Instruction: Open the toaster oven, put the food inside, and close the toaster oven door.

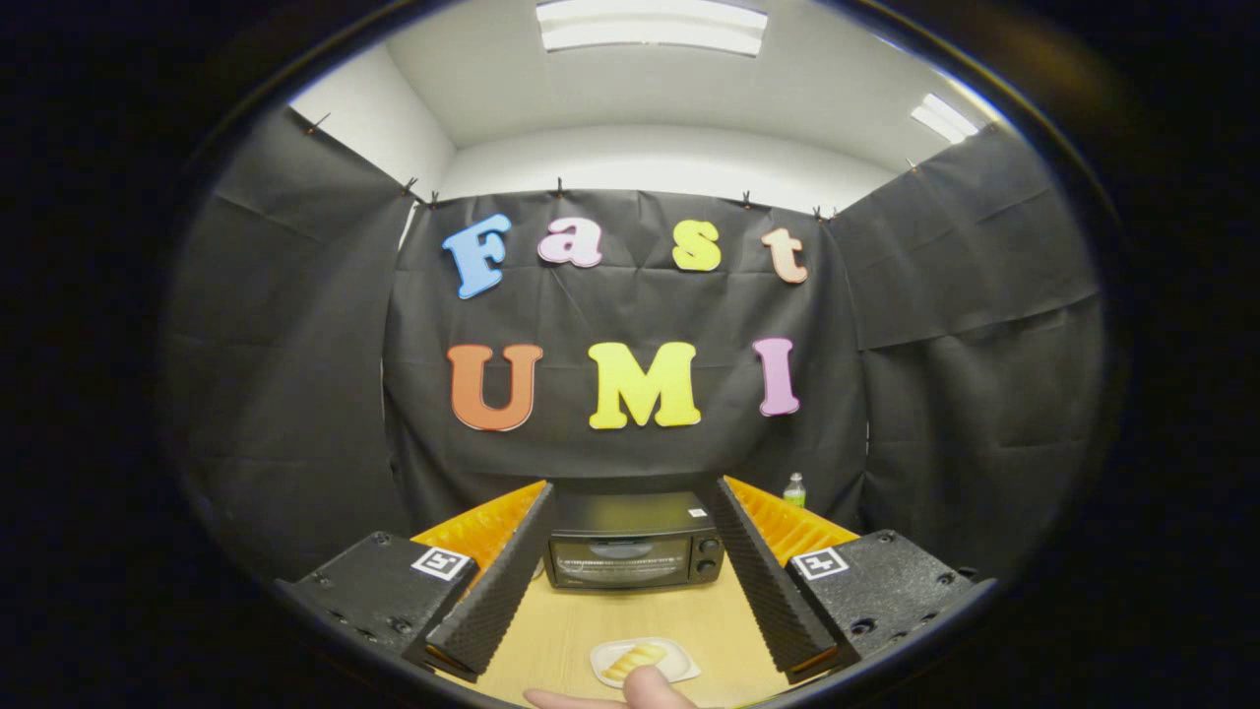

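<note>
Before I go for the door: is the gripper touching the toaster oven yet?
Apart. The gripper view shows the open gripper short of the toaster oven, with bare table between.

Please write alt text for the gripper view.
The gripper is open above a wooden table, aimed at a closed toaster oven beyond its fingers. Between them, nearer, a small plate of food and a fingertip.

bright ceiling panels (652, 27) above the toaster oven (633, 541); even light, soft shadows, strong fisheye bending, edges dim.
</note>
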`<state>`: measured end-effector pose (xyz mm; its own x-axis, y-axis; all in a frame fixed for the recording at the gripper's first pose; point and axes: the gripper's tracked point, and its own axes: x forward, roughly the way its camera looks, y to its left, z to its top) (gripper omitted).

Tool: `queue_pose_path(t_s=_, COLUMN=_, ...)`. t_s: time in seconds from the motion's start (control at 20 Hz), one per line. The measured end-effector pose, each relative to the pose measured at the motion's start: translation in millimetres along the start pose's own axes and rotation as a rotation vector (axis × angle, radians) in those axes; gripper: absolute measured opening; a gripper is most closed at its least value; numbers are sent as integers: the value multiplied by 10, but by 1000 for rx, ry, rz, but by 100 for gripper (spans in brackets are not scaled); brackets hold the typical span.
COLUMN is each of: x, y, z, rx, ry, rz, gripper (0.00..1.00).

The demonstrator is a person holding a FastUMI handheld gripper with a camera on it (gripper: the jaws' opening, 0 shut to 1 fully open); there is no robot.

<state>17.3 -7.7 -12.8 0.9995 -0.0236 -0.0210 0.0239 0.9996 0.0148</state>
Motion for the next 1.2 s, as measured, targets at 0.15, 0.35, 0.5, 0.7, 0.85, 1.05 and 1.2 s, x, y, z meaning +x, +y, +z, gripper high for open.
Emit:
queue_pose_path(t_s=0.15, x=58, y=-34, z=63, rx=-29, ry=-51, rz=-5, gripper=100)
queue_pose_path(t_s=0.35, x=207, y=-54, z=15, rx=-41, ry=-89, rz=12, gripper=100)
queue_pose_path(t_s=0.5, x=444, y=-27, z=-192, rx=-7, ry=-43, rz=67, gripper=100)
queue_pose_path(t_s=0.7, x=984, y=-69, z=-487, rx=31, ry=24, rz=92, gripper=100)
queue_pose_path(t_s=0.85, x=1400, y=-26, z=-714, rx=28, ry=62, rz=120, gripper=100)
queue_pose_path(t_s=1.05, x=1962, y=64, z=-1106, rx=20, ry=131, rz=136, gripper=100)
queue_pose_path(t_s=1.2, x=2361, y=142, z=-1435, rx=36, ry=174, rz=145, gripper=100)
